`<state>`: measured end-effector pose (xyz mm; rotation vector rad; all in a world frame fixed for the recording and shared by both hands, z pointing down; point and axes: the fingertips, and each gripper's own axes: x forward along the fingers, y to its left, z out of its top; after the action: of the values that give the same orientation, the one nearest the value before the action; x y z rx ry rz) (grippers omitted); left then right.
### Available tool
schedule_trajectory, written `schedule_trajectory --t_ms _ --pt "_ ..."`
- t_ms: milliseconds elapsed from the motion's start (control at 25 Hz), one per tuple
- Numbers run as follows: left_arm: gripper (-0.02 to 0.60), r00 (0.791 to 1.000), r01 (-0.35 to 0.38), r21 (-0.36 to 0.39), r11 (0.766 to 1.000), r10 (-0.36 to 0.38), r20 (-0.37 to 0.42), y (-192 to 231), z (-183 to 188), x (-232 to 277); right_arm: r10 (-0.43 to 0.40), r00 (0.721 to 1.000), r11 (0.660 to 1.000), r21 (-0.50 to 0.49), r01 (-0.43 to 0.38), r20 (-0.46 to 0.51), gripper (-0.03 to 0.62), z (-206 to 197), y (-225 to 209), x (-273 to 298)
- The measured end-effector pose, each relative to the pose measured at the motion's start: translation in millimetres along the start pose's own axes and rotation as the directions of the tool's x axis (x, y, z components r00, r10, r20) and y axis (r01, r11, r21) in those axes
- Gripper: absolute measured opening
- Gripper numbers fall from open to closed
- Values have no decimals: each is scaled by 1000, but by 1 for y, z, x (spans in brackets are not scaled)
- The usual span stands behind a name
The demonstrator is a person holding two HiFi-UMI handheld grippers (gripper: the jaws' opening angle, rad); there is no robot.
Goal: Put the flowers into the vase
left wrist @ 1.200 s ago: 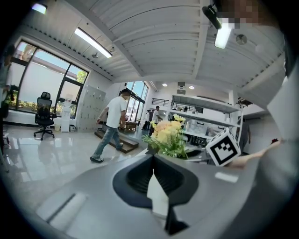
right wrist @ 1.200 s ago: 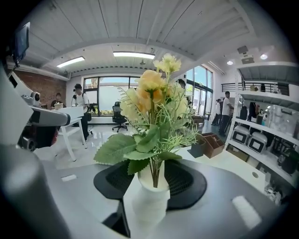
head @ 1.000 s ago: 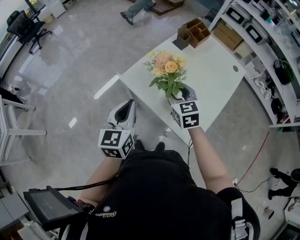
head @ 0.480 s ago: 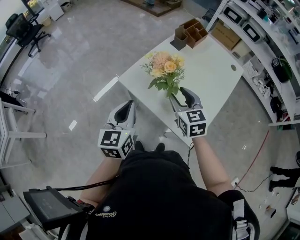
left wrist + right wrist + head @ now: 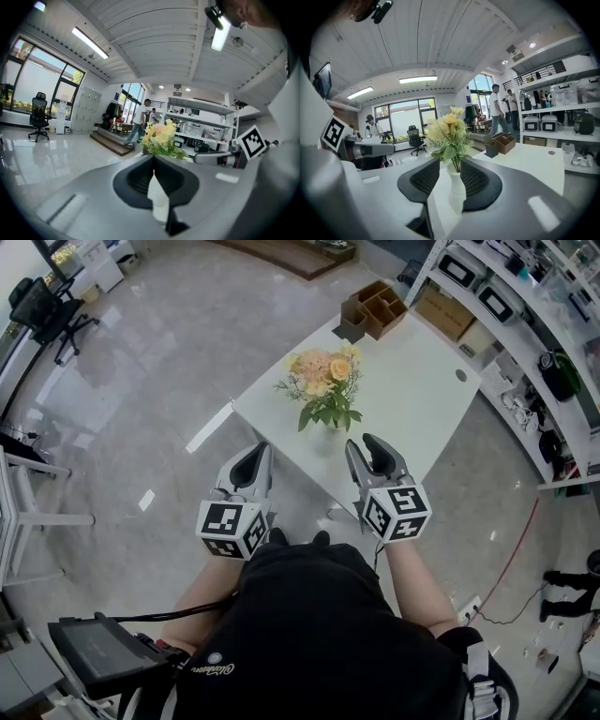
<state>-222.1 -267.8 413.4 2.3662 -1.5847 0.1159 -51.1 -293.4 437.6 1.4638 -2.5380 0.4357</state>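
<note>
Your right tongs (image 5: 362, 442) stand spread. The jaws have just been closing in part, but they grip nothing: the right gripper view shows the vase only through the gap, farther off and clear of both pads. Your left tongs (image 5: 255, 448) are pressed together at the tips and empty. They are held over the floor at about 8 o'clock from the vase, off the near edge of the surface.

**Progress**
- The white surface (image 5: 422, 418) carries the arrangement near its near edge.
- The flowers (image 5: 319, 376) stand upright as one bunch, at about 11 o'clock from your right tongs. Their stems run down into the neck of the vase (image 5: 457, 187).
- No loose stem is seen lying on the surface.
- Judgement: the placing looks complete. What remains, if anything, is to draw both tongs clear without brushing the leaves.

**Hidden or doubtful**
- The wooden organiser (image 5: 375, 310) sits at the far corner, at 1 o'clock from the bunch and well apart. Its compartments cannot be made out well enough to say what is in them.
- In the head view the vase is almost lost: it is white on white and overhung by leaves.
- In the left gripper view only the blooms show above the jaws. The vase is behind the body of the tongs.
- How deep the stems sit, and whether the vase holds water, cannot be told.
</note>
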Motion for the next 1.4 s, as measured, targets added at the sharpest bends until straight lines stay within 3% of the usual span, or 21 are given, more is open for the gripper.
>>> schedule_trajectory --t_ms 280,1400 --pt "6 1000 6 6 1000 -6 14 -5 6 3 -61 990 997 46 55 127 4 24 -7 -15" --pt "6 1000 6 23 1000 -6 11 -11 6 3 13 994 999 36 -17 107 0 19 24 -15"
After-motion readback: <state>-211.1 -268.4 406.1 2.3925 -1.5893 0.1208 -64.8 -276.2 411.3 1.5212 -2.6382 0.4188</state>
